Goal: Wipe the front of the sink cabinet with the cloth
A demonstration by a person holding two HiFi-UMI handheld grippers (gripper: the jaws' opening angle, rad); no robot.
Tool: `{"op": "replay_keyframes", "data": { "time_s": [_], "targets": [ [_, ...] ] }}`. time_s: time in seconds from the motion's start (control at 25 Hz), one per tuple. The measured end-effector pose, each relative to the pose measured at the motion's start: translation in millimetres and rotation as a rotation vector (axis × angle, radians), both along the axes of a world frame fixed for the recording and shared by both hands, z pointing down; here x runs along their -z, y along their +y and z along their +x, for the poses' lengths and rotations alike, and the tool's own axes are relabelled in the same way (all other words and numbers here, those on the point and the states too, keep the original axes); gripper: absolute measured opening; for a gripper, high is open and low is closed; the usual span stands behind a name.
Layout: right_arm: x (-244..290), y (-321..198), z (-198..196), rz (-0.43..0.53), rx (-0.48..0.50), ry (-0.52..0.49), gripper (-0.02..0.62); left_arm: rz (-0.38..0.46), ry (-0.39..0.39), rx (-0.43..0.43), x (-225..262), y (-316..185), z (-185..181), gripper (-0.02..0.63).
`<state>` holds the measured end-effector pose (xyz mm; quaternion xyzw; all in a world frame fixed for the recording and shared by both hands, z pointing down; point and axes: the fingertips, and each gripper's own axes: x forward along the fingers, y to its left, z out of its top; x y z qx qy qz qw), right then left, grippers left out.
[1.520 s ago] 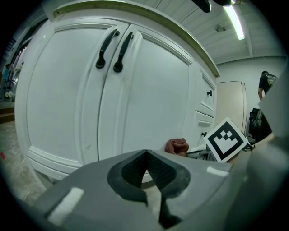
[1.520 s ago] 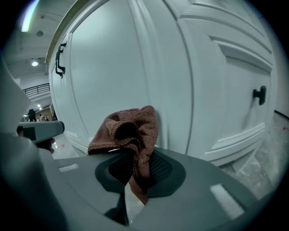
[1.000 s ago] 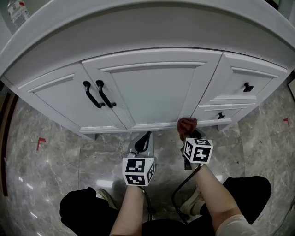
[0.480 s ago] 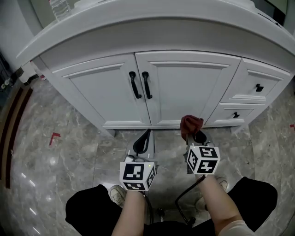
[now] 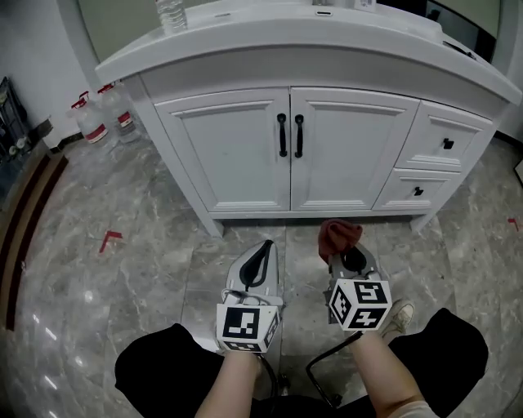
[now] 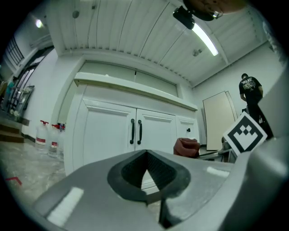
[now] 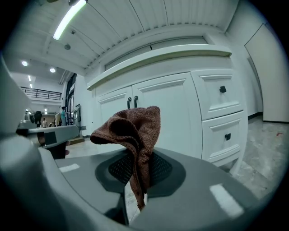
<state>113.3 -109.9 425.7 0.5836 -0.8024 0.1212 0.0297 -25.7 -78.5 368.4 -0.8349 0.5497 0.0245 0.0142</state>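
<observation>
The white sink cabinet (image 5: pixel 310 147) stands ahead, with two doors carrying black handles (image 5: pixel 289 135) and two drawers (image 5: pixel 445 139) at its right. Both grippers hang low over the floor, a short way back from the cabinet and apart from it. My right gripper (image 5: pixel 347 247) is shut on a crumpled reddish-brown cloth (image 5: pixel 336 234), which bunches above its jaws (image 7: pixel 133 128). My left gripper (image 5: pixel 260 253) is shut with nothing between its jaws (image 6: pixel 146 173). In the left gripper view the cloth (image 6: pixel 186 146) shows to the right, in front of the cabinet (image 6: pixel 113 131).
Grey marble floor (image 5: pixel 122 277) runs all around. Plastic bottles with red caps (image 5: pixel 102 114) stand left of the cabinet. A clear bottle (image 5: pixel 170 12) sits on the countertop. Red tape marks (image 5: pixel 110 239) lie on the floor at left. A person (image 6: pixel 249 92) stands far off by a door.
The view has pulled back from the cabinet, so its whole front and countertop show. Both grippers stay low, the right one still shut on the cloth, now farther from the cabinet base.
</observation>
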Motion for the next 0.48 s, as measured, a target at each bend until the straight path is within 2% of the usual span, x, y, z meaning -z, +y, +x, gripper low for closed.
{"op": "replay_keyframes", "data": {
  "time_s": [0.12,0.28,0.48],
  "targets": [
    [7,33,-15,0.007,0.012,0.008,0.086,0.056,-0.016,0.033,9,29,-17,0.0],
    [17,71,-28,0.027,0.011,0.033,0.086,0.053,0.039,-0.011,22,56,-24,0.0],
    [28,98,-35,0.059,-0.006,0.047,0.084,0.054,0.033,-0.037,27,83,-25,0.0]
  ]
}}
